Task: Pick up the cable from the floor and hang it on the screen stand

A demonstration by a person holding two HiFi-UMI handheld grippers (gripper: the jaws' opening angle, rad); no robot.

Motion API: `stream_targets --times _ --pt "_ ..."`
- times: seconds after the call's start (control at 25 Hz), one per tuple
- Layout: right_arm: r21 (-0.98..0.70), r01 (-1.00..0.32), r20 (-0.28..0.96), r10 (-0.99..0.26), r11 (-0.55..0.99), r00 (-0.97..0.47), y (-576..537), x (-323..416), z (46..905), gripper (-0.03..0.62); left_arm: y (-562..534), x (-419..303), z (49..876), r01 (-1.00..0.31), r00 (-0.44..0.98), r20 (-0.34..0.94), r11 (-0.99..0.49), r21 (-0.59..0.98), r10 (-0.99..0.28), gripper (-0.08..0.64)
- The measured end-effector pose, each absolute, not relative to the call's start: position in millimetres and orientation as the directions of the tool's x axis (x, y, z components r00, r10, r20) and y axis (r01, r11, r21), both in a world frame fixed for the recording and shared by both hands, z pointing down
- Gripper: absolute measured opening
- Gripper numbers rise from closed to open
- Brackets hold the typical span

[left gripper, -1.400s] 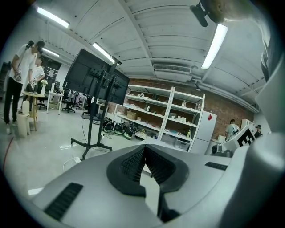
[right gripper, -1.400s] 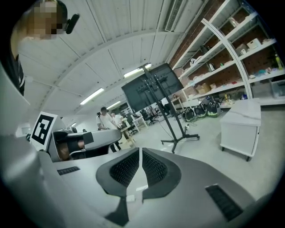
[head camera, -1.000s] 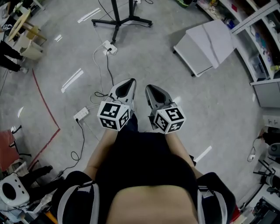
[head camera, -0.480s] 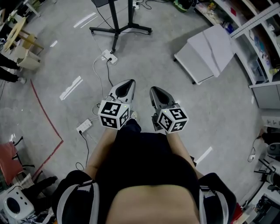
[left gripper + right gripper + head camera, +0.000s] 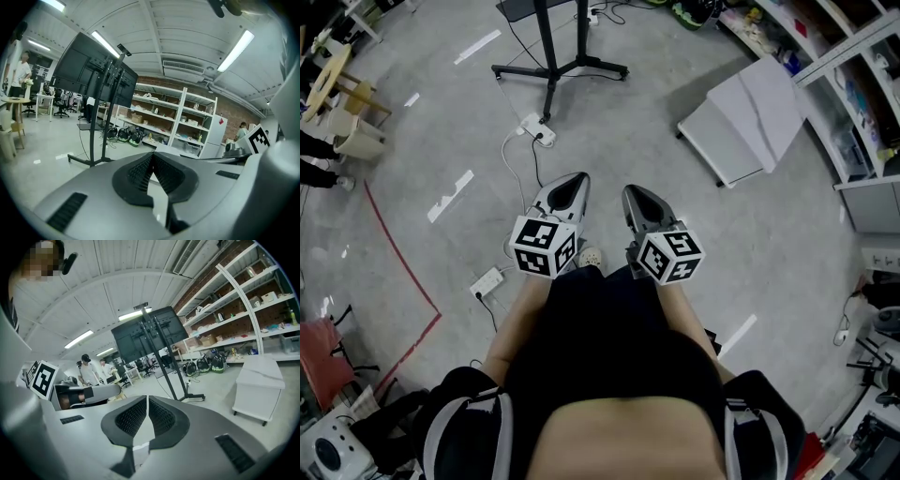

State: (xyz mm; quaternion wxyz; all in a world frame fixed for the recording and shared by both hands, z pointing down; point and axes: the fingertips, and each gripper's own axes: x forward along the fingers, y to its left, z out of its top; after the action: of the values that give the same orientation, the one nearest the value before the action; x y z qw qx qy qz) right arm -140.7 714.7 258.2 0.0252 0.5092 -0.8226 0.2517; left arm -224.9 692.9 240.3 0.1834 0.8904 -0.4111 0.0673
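Head view: I hold both grippers out in front of my body, side by side, pointing at the floor ahead. Left gripper (image 5: 577, 178) jaws pressed together, nothing in them. Right gripper (image 5: 632, 192) jaws also pressed together, empty.

The cable (image 5: 503, 150) is on the floor, not picked up. It is a thin white line running from a power strip (image 5: 538, 130) near the stand's foot and curving down toward my left gripper, with a dark cable beside it. A second power strip (image 5: 487, 279) lies left of my left arm. The screen stand (image 5: 551, 64) is ahead, upright on spread legs, well apart from both grippers. A white cart (image 5: 741, 117) stands to the right of it, with shelves (image 5: 862, 84) beyond. A red tape line (image 5: 394, 234) runs on the floor at left. My shoe (image 5: 591, 257) shows between the grippers.

Left gripper view: left gripper (image 5: 151, 155) pads meet at the tips, nothing pinched. Stand pole (image 5: 101, 119) with a dark screen (image 5: 89, 70) at left, shelves (image 5: 164, 117) behind it.

Right gripper view: right gripper (image 5: 146, 397) with only a thin slit between the pads, nothing in it. Stand (image 5: 165, 364) and screen (image 5: 145, 336) ahead, cart (image 5: 258, 385) at right, two people (image 5: 88, 372) far left.
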Motion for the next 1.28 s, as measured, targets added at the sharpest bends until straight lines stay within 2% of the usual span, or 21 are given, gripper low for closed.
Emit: stream_targets --times 0.44,0.68,1.28 --pt "-0.403 -0.864 0.343 -0.826 0.301 -0.447 711.4 -134.9 269.3 0.026 690.1 -224.9 251.7 -0.740 0.670 0.280 -0.595 0.313 -0.687 0.008" --pt "-0.393 -0.859 0.353 -0.809 0.329 -0.471 699.5 -141.2 273.8 0.026 679.8 -229.4 260.5 -0.755 0.654 0.301 -0.570 0.323 -0.694 0.008" --pt "-0.404 -0.845 0.345 -0.798 0.350 -0.495 596.6 -123.3 277.1 0.026 584.2 -184.5 264.6 -0.727 0.686 0.312 -0.604 0.326 -0.657 0.008"
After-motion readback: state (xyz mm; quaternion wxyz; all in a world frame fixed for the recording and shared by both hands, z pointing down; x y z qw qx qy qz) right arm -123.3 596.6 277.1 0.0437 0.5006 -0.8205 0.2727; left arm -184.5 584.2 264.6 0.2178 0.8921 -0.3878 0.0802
